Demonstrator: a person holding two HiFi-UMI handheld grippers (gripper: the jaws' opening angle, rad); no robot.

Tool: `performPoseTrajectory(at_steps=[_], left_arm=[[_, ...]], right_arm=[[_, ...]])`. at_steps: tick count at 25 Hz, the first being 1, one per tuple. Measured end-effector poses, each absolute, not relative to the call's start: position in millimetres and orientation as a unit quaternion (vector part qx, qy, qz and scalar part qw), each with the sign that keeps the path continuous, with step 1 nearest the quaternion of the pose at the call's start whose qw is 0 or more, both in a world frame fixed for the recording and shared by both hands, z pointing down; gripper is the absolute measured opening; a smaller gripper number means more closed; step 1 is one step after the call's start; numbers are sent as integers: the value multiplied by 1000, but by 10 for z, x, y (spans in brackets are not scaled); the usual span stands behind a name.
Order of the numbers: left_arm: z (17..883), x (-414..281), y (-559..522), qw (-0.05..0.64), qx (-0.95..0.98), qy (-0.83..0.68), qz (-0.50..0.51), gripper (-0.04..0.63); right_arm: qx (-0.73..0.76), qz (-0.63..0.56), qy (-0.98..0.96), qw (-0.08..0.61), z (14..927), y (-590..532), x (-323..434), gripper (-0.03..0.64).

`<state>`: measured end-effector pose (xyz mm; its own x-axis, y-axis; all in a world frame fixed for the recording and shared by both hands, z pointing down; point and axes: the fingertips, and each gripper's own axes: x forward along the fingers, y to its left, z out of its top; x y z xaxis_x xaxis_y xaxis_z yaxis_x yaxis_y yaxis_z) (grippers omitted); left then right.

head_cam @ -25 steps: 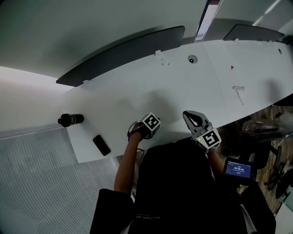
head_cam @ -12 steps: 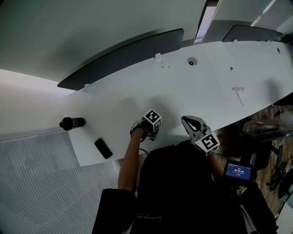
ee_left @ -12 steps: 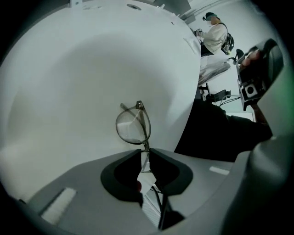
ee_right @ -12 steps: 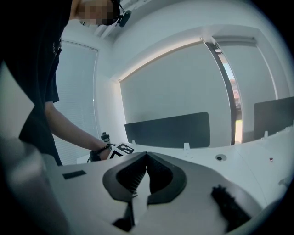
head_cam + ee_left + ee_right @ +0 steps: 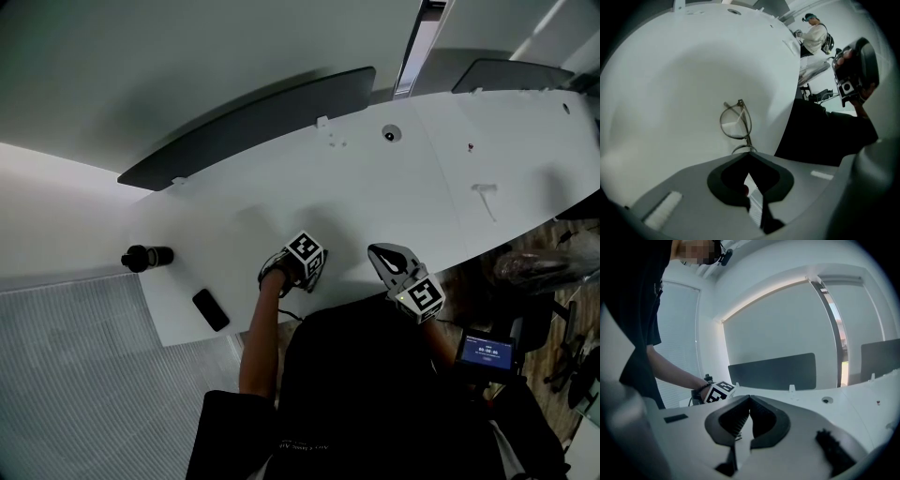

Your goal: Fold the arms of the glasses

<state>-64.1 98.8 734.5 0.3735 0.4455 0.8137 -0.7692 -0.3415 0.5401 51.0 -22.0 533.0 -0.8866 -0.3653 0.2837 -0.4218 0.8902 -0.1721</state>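
Thin wire-rimmed glasses [image 5: 736, 123] lie on the white table [image 5: 394, 187] close to its front edge. In the left gripper view my left gripper [image 5: 749, 155] points steeply down at them with its jaws closed together. Its tips pinch the near end of the glasses, and the near lens shows only as an arc above them. In the head view its marker cube [image 5: 305, 253] and the hand hide the glasses. My right gripper [image 5: 380, 255] hovers to the right over the table edge, shut with nothing in it, and points level across the table.
A black phone [image 5: 210, 309] and a black bottle on its side [image 5: 145, 256] lie at the table's left end. A dark partition [image 5: 248, 117] runs along the far side. A small screen [image 5: 487, 351] sits off the table at the right. Another person [image 5: 815, 37] stands far back.
The left gripper has tipped slightly over the same spot near the front edge. The right gripper has kept its place.
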Motion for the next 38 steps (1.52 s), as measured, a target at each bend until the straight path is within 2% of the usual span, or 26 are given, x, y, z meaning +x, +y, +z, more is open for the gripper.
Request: performPoseTrajectory(at_steps=[5,6,8,9,17,22,25,31,36,38], left_arm=[[7328,-656,991,560,618,-124,537,12],[7321,-611,1015,569,620,-111,528,51],[7294,-514,1076,581,625,-80,516,179],[7292,-491,1074,582,626,-77,514,190],[7390,-562,869,605,604,-129,502,187],[7495,-501,870,598,590,-121,528,183],[7526,-473,886,595,591,-123,530,137],[7518,-460,838,595,605,-131,512,117],[7465,-534,743,586,631,-167,480,28],[7460,-565,749,588,633,-173,472,25]], right_arm=[[195,109,-966,131,5343,-202,420,8],[192,108,-967,131,5341,-189,396,6],[187,110,-967,131,5345,-168,362,7],[185,111,-968,132,5351,-159,354,6],[179,122,-966,144,5424,-100,331,6],[176,121,-965,148,5435,-94,333,8],[176,119,-966,149,5420,-108,331,7],[173,121,-965,154,5445,-97,318,7],[167,116,-967,152,5405,-95,261,8],[166,117,-967,152,5404,-94,253,7]])
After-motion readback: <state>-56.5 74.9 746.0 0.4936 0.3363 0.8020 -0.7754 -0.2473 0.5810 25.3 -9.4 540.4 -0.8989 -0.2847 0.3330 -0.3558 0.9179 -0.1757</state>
